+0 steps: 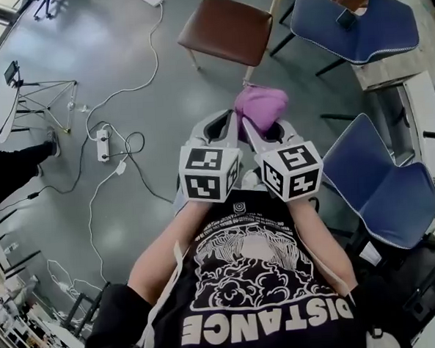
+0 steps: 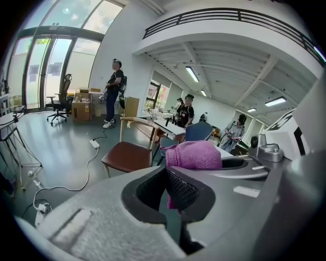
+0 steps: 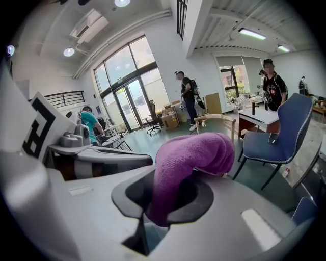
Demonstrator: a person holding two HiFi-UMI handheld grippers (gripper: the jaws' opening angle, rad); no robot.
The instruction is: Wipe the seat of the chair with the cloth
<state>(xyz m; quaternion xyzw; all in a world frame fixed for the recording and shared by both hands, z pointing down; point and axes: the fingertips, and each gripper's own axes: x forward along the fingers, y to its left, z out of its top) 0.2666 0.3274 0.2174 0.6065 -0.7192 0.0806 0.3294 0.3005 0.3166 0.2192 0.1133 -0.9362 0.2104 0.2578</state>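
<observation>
Clamping a fold of the purple cloth (image 3: 189, 153) between its narrowed jaws, the right gripper (image 1: 265, 128) holds it up in front of the person's chest, so that the bulk of the fabric bunches in a rounded lump over the jaw tips and a short tail hangs down through the slit. The left gripper (image 1: 227, 132) sits just beside it, the two nearly touching. Its own jaws are drawn together with nothing clearly pinched; only a sliver of purple shows beyond the slit in the left gripper view, where the cloth lies on top of the neighbouring gripper. Behind the jaws, the two marker cubes (image 1: 210, 174) stand side by side above the black printed T-shirt (image 1: 261, 292). The cloth hangs in the air over the grey floor (image 1: 123, 65), well apart from the chair (image 1: 225, 29). This chair has a brown seat and pale wooden legs and stands ahead of the person. Two blue chairs (image 1: 383, 185) stand to the right, one near and one farther off. On the left, a white power strip (image 1: 102, 145) lies on the floor with its looping cables.
</observation>
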